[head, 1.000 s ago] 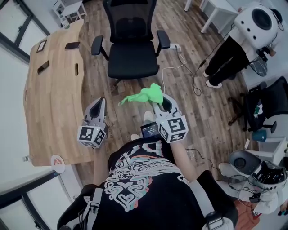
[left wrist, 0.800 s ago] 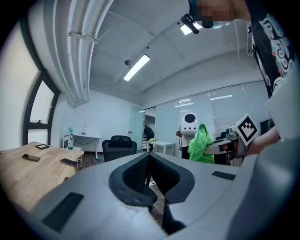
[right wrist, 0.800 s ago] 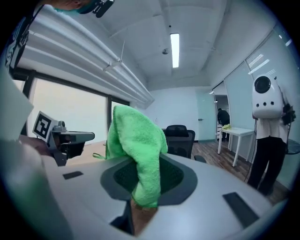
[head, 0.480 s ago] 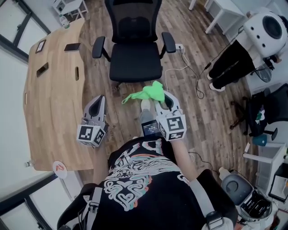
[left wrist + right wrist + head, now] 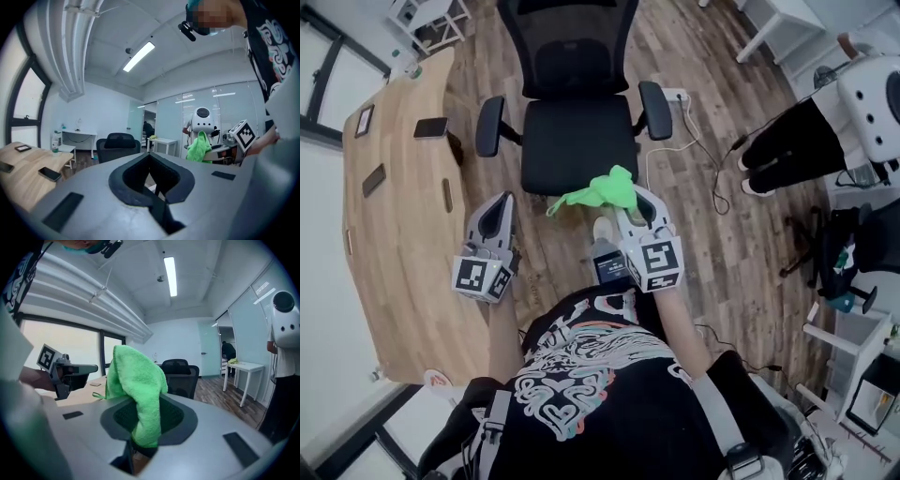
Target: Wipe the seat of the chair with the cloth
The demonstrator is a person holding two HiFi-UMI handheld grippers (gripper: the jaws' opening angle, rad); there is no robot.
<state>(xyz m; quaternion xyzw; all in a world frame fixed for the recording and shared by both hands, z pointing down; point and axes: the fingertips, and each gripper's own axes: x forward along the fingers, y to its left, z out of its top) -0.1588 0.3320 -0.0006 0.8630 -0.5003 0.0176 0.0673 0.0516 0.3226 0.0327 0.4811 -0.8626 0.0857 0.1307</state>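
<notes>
My right tool (image 5: 625, 202) is clamped on the cloth (image 5: 598, 193); in the right gripper view the jaws pinch the green cloth (image 5: 138, 383) at its lower fold, and the rest stands up in a loose bunch above the right tool (image 5: 140, 439); in the head view a thin tail of it trails out to the left. The cloth hangs in the air just in front of the chair (image 5: 574, 103); it sits close to the front edge of the seat (image 5: 577, 142) but is not on it; the right gripper view shows the chair (image 5: 180, 375) some way beyond. My left tool (image 5: 499, 214) is closed and empty; in the left gripper view its jaws meet with nothing between them at the left tool (image 5: 151, 164). It hovers low to the left of the seat, beside the table (image 5: 389, 244); a phone (image 5: 430, 127) lies on the table near the chair's left armrest. Both tools point toward the chair over the wooden floor (image 5: 712, 234).
</notes>
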